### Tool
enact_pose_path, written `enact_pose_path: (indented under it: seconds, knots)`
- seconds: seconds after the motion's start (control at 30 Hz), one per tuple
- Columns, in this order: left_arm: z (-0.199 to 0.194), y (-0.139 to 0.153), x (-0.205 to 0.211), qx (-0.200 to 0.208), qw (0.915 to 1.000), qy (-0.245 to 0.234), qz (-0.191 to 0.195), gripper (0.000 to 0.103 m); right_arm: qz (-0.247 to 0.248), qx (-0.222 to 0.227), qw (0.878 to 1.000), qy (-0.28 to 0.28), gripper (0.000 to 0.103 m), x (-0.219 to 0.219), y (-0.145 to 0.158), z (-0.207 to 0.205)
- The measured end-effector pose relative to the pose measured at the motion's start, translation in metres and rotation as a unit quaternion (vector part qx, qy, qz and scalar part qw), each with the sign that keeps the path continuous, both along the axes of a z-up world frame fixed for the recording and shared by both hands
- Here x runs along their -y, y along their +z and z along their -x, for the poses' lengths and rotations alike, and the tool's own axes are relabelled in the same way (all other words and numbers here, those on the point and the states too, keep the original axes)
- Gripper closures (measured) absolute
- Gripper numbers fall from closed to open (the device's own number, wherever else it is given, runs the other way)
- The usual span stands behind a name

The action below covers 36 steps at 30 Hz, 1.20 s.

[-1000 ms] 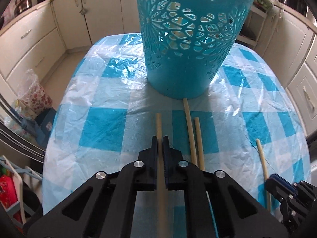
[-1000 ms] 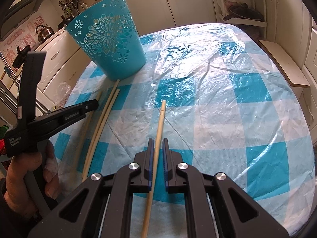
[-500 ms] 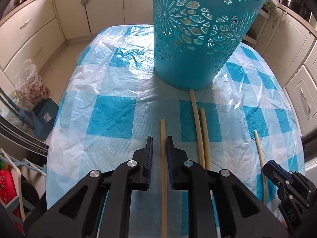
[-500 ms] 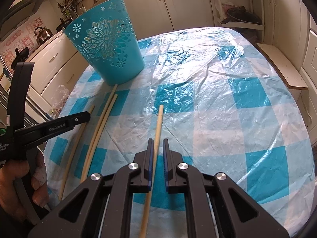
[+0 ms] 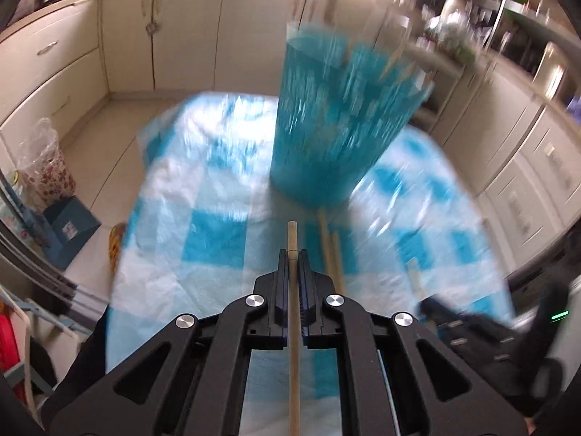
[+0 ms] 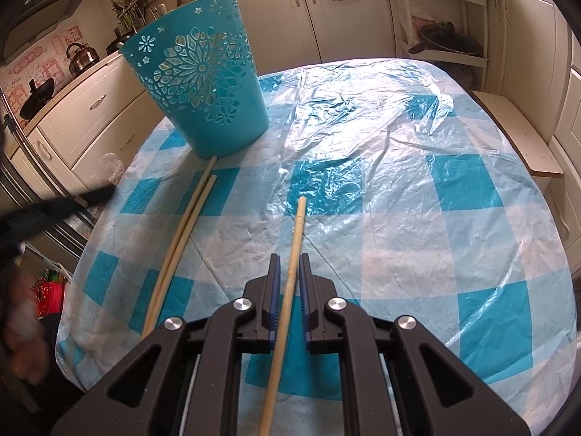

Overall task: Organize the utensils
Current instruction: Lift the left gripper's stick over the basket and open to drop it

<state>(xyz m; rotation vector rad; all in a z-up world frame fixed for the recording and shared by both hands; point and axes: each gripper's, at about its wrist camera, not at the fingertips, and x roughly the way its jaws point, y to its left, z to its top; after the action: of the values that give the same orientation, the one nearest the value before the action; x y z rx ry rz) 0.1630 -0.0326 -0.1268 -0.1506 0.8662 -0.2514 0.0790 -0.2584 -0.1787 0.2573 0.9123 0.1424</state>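
Between the left gripper's (image 5: pixel 293 258) black ribbed pads sits a slim, round wooden chopstick (image 5: pixel 292 239), pale tan and smooth, pinched tight. Its long axis runs straight along the fingers, the blunt tip poking out just ahead of them toward the turquoise plastic basket (image 5: pixel 337 123), which is blurred in this view. Just to the right of those fingers two more chopsticks (image 5: pixel 332 250) lie side by side on the tablecloth (image 5: pixel 203 203), pointing the same way, the longer one's far end reaching the basket's base.

Another chopstick (image 6: pixel 296 232) lies between the right gripper's (image 6: pixel 289 265) fingers, leaning slightly right of the fingers' line, its tip well ahead on a blue square. A narrow gap shows on each side of it; whether the pads press it I cannot tell. Ahead and to the left stands the basket (image 6: pixel 203 83), a tapered tub with flower-shaped cut-outs. The cloth is blue-and-white check under crinkled, glossy clear plastic. Far left in that view, the other gripper is a dark blur.
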Motion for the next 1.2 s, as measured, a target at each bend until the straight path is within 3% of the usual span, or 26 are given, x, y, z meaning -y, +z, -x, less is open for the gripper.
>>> enact_pose_path:
  seconds: [0.13,0.27,0.43,0.67,1.03,1.2]
  knots:
    - [0.013,0.057,-0.008,0.077,0.9958,-0.004,0.048,0.098,0.005,0.003,1.000,-0.001,0.092,-0.001,0.001,0.002]
    - [0.016,0.108,-0.010,0.147,0.9857,-0.003,0.082,0.098,0.007,0.004,1.000,-0.001,0.091,-0.001,0.001,0.005]
    - [0.010,0.155,-0.007,0.217,0.9718,0.002,0.093,0.098,0.006,0.005,1.000,0.000,0.090,-0.001,0.001,0.006]
    - [-0.012,0.207,-0.003,0.307,0.9449,0.046,0.103,0.098,0.000,0.004,1.000,0.002,0.084,-0.002,0.002,0.006]
    - [-0.098,0.196,0.024,0.342,0.9307,0.112,0.064,0.098,-0.015,-0.001,1.000,0.005,0.078,-0.002,0.002,0.000]
    - [-0.130,0.168,0.032,0.325,0.9360,0.126,0.046,0.098,-0.022,-0.005,1.000,0.006,0.077,0.000,0.002,-0.002]
